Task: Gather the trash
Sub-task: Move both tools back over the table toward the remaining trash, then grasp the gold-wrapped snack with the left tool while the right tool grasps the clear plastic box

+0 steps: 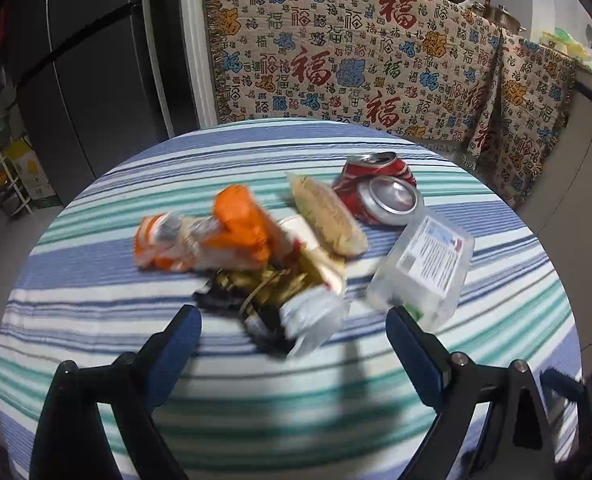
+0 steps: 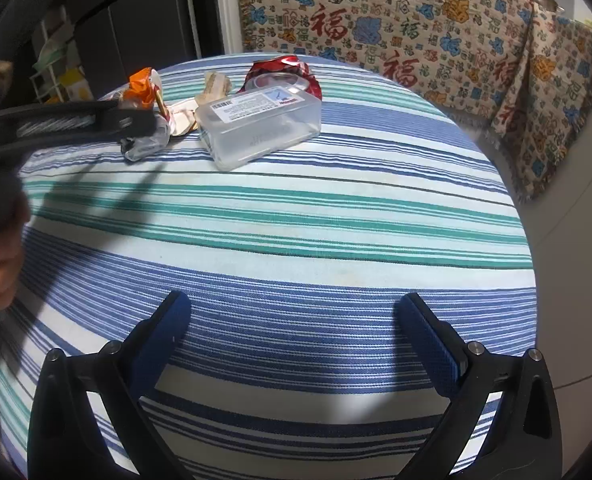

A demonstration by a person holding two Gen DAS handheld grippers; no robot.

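Left wrist view: left hand-held gripper (image 1: 292, 320) spread wide and empty over trash heaped mid-counter (image 1: 96, 248): orange wrapper (image 1: 236, 228), crushed red can (image 1: 380, 192), clear plastic box (image 1: 424, 264). Right hand-held gripper (image 2: 292, 312) likewise agape above bare striped cloth, well apart from the pile. Probably approach stage; next, lowering onto one piece and closing.

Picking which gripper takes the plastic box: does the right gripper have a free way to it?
Probably yes: the right gripper is open and only bare tablecloth lies between it and the box.
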